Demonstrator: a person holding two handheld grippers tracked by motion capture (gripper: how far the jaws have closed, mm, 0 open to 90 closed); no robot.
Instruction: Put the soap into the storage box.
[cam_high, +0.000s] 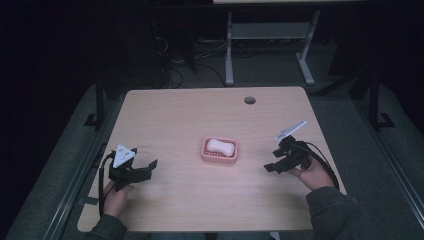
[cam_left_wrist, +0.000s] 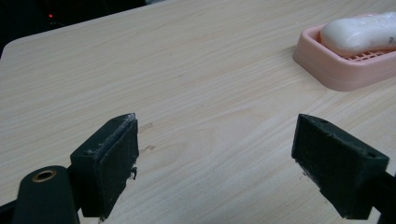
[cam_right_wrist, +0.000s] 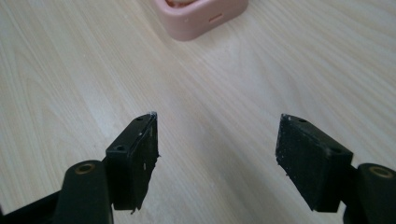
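High view: soap (cam_high: 220, 145) in pink dish (cam_high: 206, 155) mid-frame, between our empty, spread left gripper (cam_high: 145, 168) and right gripper (cam_high: 272, 161), right nearer.

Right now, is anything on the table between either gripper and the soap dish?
Nothing visible. The pink soap dish with the white soap sits mid-table. The left gripper and the right gripper flank it, both open and empty, with bare wood between each and the dish.
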